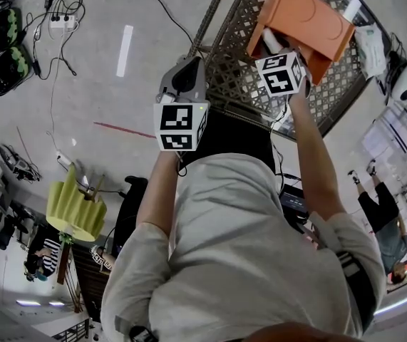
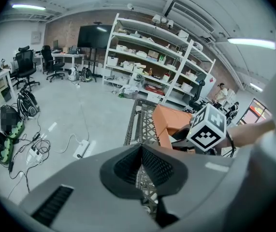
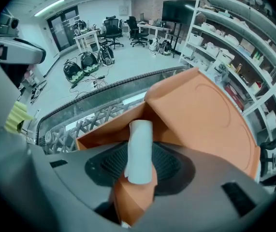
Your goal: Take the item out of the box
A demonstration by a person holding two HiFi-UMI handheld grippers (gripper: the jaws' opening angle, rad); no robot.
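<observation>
An orange box (image 1: 303,20) stands open on a metal lattice table (image 1: 239,55), its lid tilted up. My right gripper (image 1: 273,47) points steeply down at the box's near side. In the right gripper view it (image 3: 140,164) is shut on a white roll (image 3: 140,149), which stands up between the pads over the orange box (image 3: 200,115). My left gripper (image 1: 187,66) hovers at the table's near left edge, apart from the box. In the left gripper view its jaws (image 2: 141,149) meet with nothing between them; the box (image 2: 169,122) lies ahead to the right.
On the floor to the left lie cables with a power strip (image 1: 60,21) and black-and-green bags (image 1: 3,70). A yellow-green ridged object (image 1: 75,209) sits lower left. Shelving (image 2: 152,57) stands beyond the table. Another person (image 1: 381,205) stands at the right.
</observation>
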